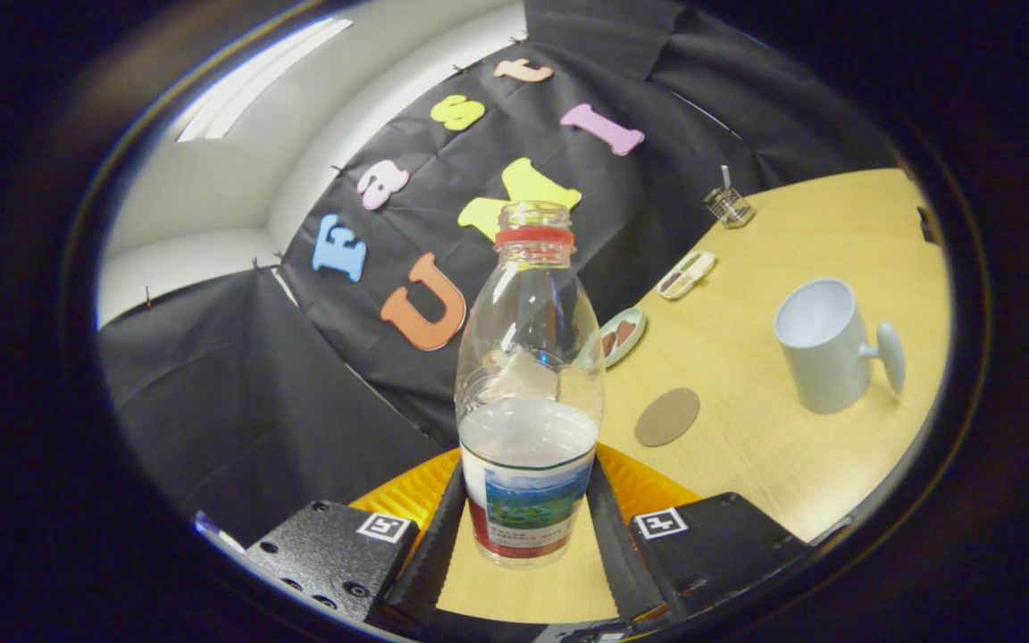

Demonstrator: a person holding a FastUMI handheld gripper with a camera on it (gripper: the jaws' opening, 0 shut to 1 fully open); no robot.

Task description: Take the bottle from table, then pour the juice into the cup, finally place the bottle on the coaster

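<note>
My tongs [528,536] pinch the uncapped bottle [530,384] at its label; coaster [667,416] and cup [823,344] stand on the bench [773,446] to the right.

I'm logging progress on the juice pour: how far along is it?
Done: the uncapped bottle is gripped, the gripper shut on its labelled lower part, and the tilted tabletop view suggests it is lifted. In hand: carrying it; liquid remains in its lower half. Left: pouring into the white cup, whose inside looks empty, then setting the bottle on the bare round coaster.
</note>
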